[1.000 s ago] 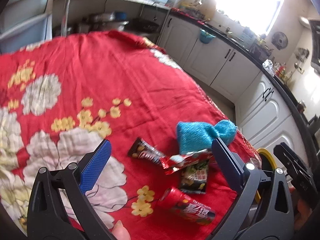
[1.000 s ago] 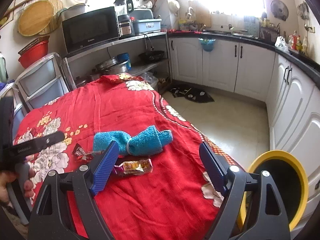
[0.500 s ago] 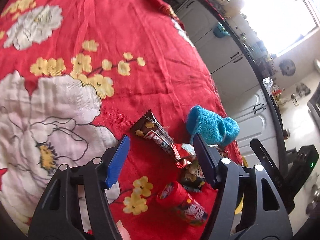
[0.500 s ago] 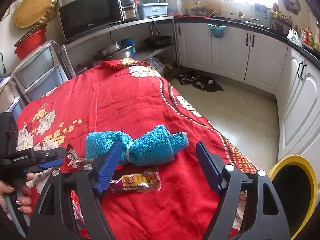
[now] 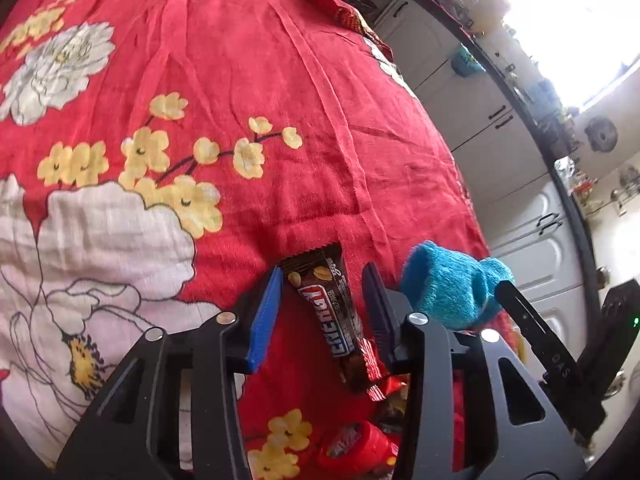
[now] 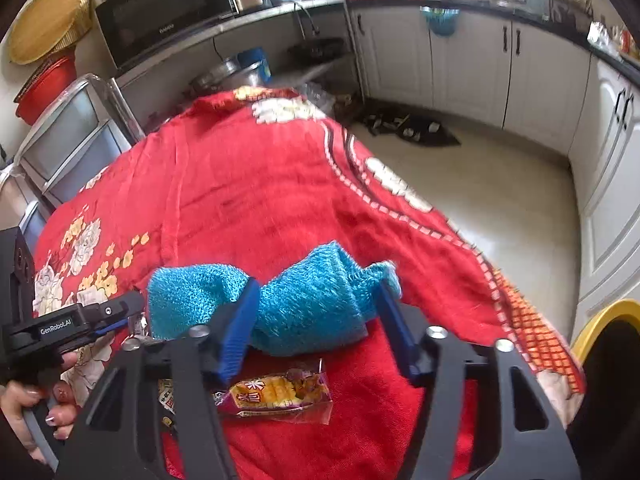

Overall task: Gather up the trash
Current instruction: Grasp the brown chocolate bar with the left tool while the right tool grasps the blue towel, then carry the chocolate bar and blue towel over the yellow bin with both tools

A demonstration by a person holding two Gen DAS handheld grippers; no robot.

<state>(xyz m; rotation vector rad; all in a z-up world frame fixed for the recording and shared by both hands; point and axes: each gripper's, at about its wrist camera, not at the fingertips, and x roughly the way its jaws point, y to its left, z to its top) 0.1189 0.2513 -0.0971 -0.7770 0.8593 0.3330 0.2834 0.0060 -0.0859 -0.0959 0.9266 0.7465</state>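
On the red flowered tablecloth [image 5: 248, 60] lies a brown chocolate-bar wrapper [image 5: 332, 312]. My left gripper [image 5: 322, 270] straddles it, jaws closing, the pads close beside it but not pressing. A crumpled red wrapper [image 5: 374, 368] and a red tube [image 5: 352, 444] lie just behind. My right gripper [image 6: 318, 284] is closing around the right half of a blue knitted cloth [image 6: 312, 312], which sits between its fingers. A yellow snack packet [image 6: 280, 396] lies under that gripper. The left gripper [image 6: 116, 316] shows at the left of the right wrist view.
A yellow-rimmed bin [image 6: 600, 320] stands on the floor past the table's right edge. White cabinets [image 6: 472, 60] line the far wall, with a microwave [image 6: 160, 20] on a shelf behind the table. A hand [image 6: 24, 404] holds the left gripper's handle.
Both grippers came down toward the table and their jaws narrowed. The left one now has the brown wrapper between its fingers; the right one moved in over the blue cloth.
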